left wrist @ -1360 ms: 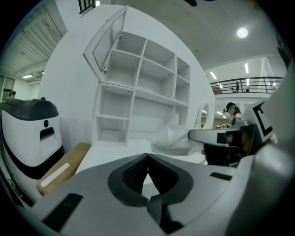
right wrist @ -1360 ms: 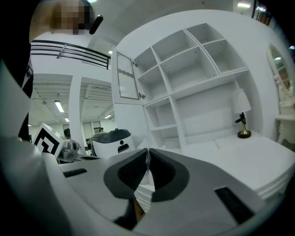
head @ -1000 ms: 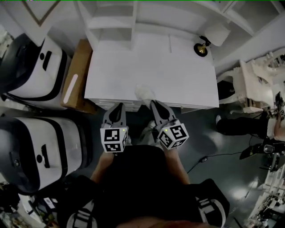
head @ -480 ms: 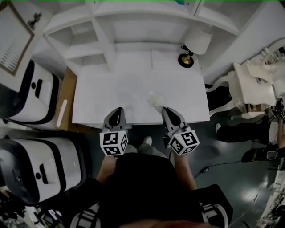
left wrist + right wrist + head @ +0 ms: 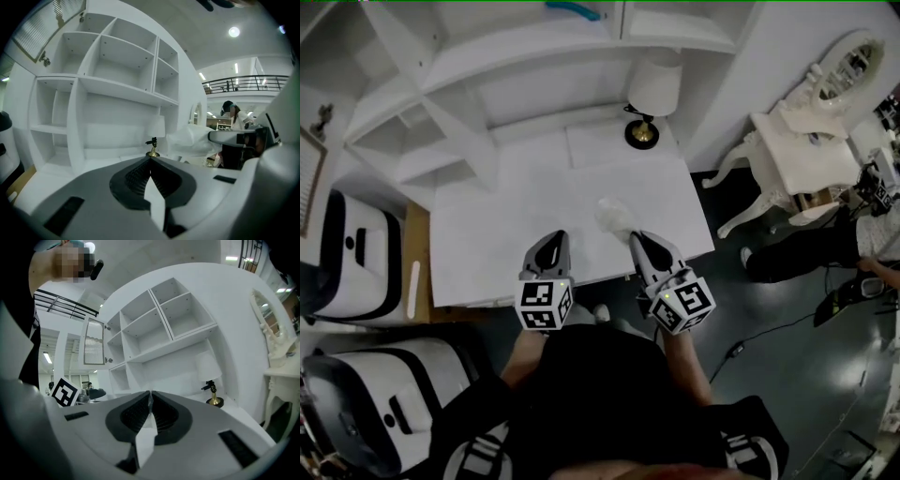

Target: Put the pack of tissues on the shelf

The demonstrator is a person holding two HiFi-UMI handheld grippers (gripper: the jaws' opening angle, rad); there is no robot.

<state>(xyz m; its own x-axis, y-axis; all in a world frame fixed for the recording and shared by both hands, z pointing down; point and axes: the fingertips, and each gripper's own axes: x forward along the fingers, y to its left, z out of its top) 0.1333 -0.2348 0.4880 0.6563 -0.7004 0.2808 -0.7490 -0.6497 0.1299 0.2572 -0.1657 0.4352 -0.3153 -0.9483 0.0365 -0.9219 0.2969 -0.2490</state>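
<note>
The right claw point(image 5: 636, 240) is shut tight on the edge of the soft white plastic-wrapped pack of tissues point(image 5: 613, 214), just over the white desk point(image 5: 497, 225) in front of the white wooden shelf point(image 5: 520, 45). The left claw point(image 5: 551, 244) is closed, with nothing in it.

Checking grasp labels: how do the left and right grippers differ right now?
Right gripper pinches the pack of tissues by its wrapper; left gripper holds nothing. Right gripper slants inward; left gripper points nearly straight ahead. Shared: jaws shut on both, tips over the desk.
</note>
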